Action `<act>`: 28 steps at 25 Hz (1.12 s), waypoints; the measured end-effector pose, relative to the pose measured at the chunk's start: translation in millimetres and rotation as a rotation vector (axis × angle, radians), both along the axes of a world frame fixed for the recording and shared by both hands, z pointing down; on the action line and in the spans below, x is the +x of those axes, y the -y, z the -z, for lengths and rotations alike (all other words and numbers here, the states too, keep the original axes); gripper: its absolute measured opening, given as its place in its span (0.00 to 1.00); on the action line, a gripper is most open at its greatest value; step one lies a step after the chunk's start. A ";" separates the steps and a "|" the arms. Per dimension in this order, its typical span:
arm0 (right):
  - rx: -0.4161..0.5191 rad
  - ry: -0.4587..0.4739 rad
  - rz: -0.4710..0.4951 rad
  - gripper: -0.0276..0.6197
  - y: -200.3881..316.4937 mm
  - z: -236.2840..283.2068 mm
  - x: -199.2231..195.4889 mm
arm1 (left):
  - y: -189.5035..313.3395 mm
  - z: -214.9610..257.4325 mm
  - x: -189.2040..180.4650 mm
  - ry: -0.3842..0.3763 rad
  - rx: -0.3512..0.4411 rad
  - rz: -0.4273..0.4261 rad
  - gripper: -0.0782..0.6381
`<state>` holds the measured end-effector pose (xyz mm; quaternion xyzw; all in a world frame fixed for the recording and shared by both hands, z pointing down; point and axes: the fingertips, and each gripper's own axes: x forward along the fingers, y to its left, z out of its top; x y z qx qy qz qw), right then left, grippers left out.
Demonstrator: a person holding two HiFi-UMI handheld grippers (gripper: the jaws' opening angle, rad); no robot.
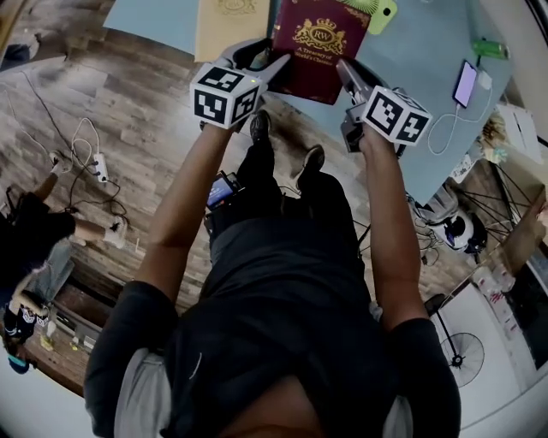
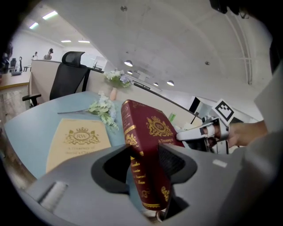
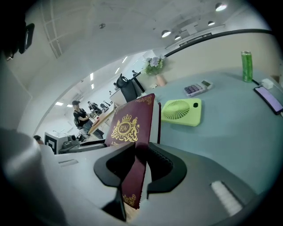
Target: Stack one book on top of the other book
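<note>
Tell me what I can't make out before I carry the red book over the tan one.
Head view: tan hardcover book cut off by the top edge.
Right gripper view: tan hardcover book not seen, likely behind the dark red gold-crested book.
Every view: gap under that book to the light blue table, hidden by the book itself.

Black top (image 1: 282, 342) with pale grey sleeves (image 1: 133, 402) at the lower edge, black trousers (image 1: 274, 214), dark shoes (image 1: 259, 127). The grey left gripper (image 1: 276, 67) and right gripper (image 1: 346, 75) each carry 1 white cube (image 1: 224, 94) with black square markers.
</note>
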<state>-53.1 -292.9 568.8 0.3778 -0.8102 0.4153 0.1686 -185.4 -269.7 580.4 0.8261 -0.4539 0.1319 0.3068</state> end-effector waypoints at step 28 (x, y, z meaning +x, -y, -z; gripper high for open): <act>-0.073 -0.046 0.233 0.18 39.2 -28.8 -172.1 | 17.4 -21.4 -168.6 -0.017 -0.055 0.264 0.45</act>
